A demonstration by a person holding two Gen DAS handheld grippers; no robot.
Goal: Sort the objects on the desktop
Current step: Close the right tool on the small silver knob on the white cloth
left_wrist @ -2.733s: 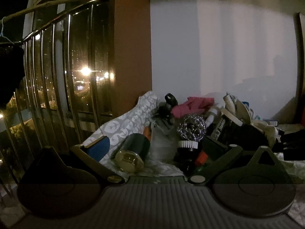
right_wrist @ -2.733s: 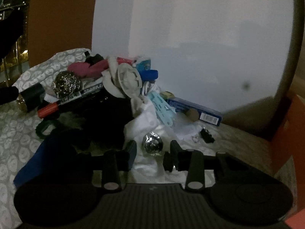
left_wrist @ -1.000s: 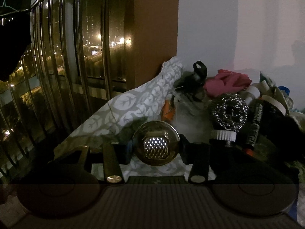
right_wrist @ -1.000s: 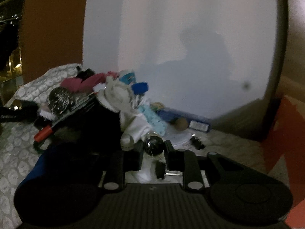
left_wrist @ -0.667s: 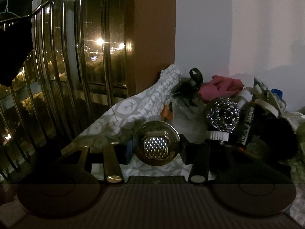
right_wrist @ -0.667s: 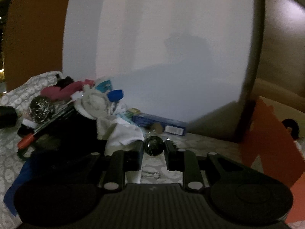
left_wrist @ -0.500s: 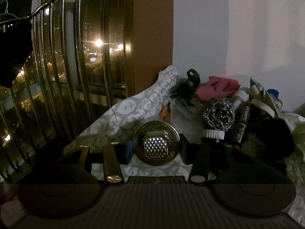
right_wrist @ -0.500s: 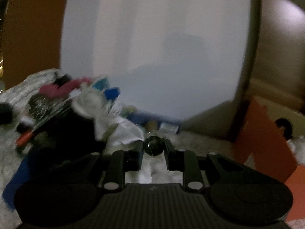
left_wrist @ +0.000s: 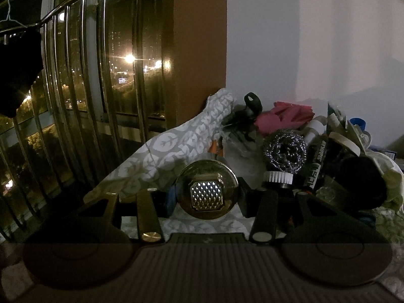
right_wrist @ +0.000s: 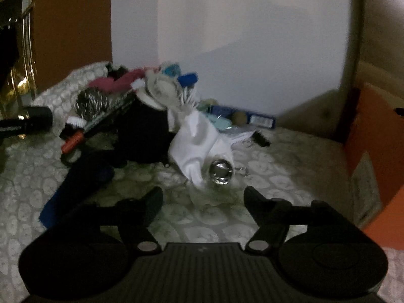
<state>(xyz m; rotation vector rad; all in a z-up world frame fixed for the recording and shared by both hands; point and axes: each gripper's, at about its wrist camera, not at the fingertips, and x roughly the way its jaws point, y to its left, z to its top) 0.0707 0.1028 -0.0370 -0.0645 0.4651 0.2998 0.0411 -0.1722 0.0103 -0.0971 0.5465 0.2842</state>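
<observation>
brass-coloured round cap (left_wrist: 207, 190) clamped in the left gripper (left_wrist: 205, 197); shiny ball (right_wrist: 221, 170) free of the right gripper (right_wrist: 203, 198).
left fingers (left_wrist: 168, 199) press both sides of the cap, near the patterned cloth (left_wrist: 176, 146) on the desk, with a steel scourer (left_wrist: 285, 150) far right. right fingers have just been opening and stand wide apart with nothing between them; the ball lies just beyond on the cloth, against a white rag (right_wrist: 197, 139).
</observation>
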